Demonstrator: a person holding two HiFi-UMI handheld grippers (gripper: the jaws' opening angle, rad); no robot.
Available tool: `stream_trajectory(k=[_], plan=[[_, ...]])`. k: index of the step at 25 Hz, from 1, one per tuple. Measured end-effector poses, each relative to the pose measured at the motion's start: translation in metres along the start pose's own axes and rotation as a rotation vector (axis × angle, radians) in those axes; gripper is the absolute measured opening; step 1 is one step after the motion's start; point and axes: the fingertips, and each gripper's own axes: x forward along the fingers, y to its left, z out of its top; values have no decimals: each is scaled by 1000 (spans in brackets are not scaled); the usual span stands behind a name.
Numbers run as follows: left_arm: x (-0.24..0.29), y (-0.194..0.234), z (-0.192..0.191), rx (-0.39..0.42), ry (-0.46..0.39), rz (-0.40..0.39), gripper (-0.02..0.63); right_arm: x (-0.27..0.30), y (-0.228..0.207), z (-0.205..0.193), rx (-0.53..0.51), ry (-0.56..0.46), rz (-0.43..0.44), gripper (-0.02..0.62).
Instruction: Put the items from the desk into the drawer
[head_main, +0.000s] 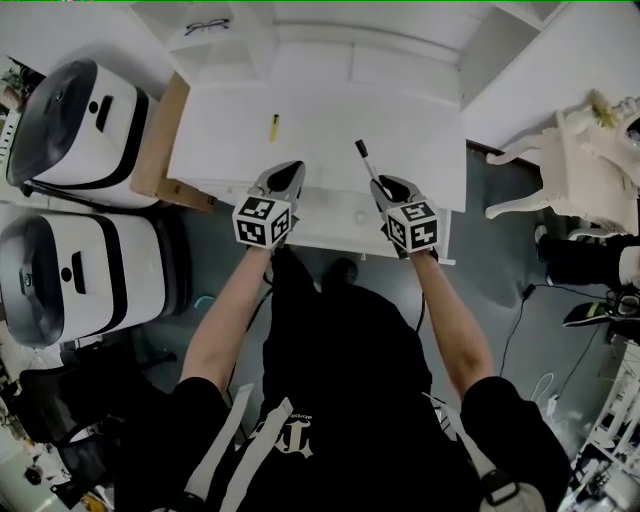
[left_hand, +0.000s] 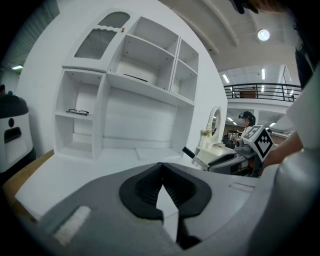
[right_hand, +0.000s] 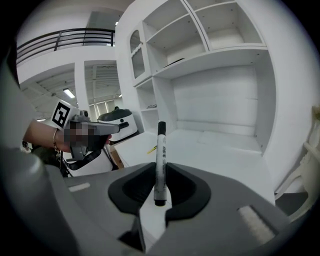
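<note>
A white marker with a black cap (head_main: 368, 166) sticks up and forward out of my right gripper (head_main: 386, 183), which is shut on its lower end above the desk's front edge. In the right gripper view the marker (right_hand: 159, 159) stands clamped between the pads. My left gripper (head_main: 290, 167) hovers beside it to the left, shut with nothing in it; its pads meet at the tips (left_hand: 161, 176). A small yellow pen (head_main: 272, 126) lies on the white desk top (head_main: 230, 140), beyond the left gripper. The desk's front panel carries a small knob (head_main: 360, 216).
A white hutch with open shelves (head_main: 300, 40) stands at the back of the desk, with a pair of glasses (head_main: 207, 27) on a left shelf. Two white-and-black appliances (head_main: 75, 120) (head_main: 80, 265) sit to the left beside a brown board (head_main: 160, 135). A white ornate stool (head_main: 565, 165) is at the right.
</note>
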Motion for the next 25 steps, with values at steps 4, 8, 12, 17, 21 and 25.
stream_trajectory(k=[4,8,12,17,21,25], plan=[[-13,11,-15,-25,10,31,0,21,19,-17,-22,52,55,69],[-26,21,-30,-50,21,63,0,38,37,-31,-42,95,105,69],[-35,30,-46,-73,35,90,0,55,52,-49,-82,147,165,69],[-44,43,-64,-93,46,126,0,75,68,-83,-129,230,231,69],[-52,47,-78,-114,54,146,0,88,79,-112,-173,311,291,69],[-57,50,-98,-130,73,165,0,100,88,-142,-185,387,343,69]])
